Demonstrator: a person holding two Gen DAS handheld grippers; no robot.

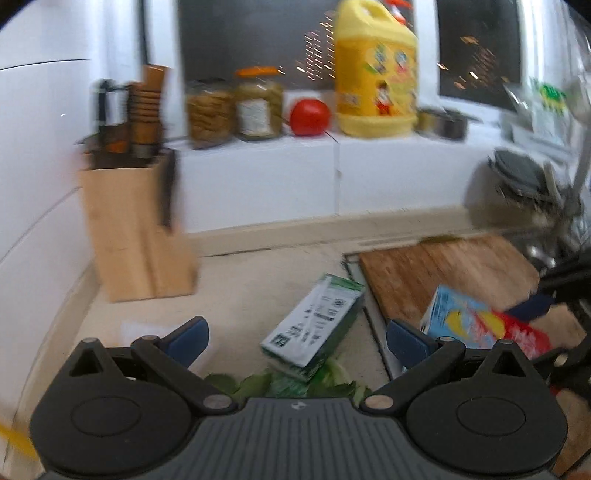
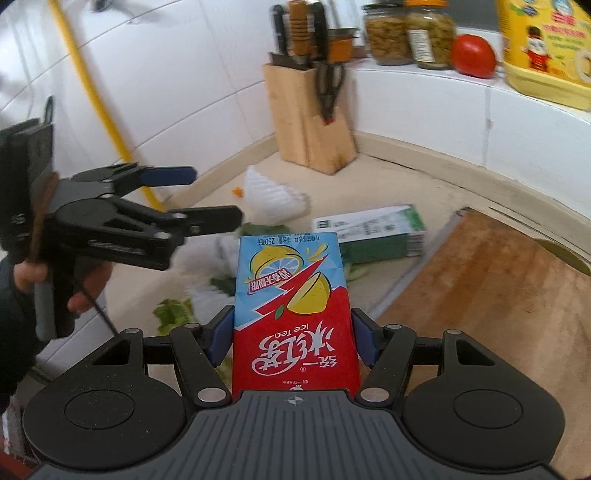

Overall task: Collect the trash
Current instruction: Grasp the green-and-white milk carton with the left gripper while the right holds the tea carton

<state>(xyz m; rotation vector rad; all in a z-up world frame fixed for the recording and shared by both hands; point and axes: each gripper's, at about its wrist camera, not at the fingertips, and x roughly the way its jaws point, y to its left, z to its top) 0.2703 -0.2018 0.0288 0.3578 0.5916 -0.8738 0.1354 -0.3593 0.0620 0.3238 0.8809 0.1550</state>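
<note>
Kitchen table (image 2: 424,192) with wooden cutting board (image 2: 491,295), right gripper (image 2: 291,332) jaws clamped on iced-tea carton (image 2: 291,314), left gripper (image 1: 297,338) jaws wide open and empty above green carton (image 1: 314,325) lying among lettuce scraps (image 1: 288,384).

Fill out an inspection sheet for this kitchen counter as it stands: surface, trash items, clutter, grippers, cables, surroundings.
Surface: beige countertop, littered; wooden cutting board lies at one side.
Job's things: ice tea carton held; green-and-white box lying flat; green leaf scraps; white crumpled paper.
Clutter: knife block with knives and scissors; two jars, tomato and yellow jug on the white ledge.
Grippers: right gripper shut on the carton; left gripper open, empty, above the box and scraps.
Cables: thin dark cord hanging below the left hand.
Surroundings: white tiled wall, yellow pipe, dark window.
</note>
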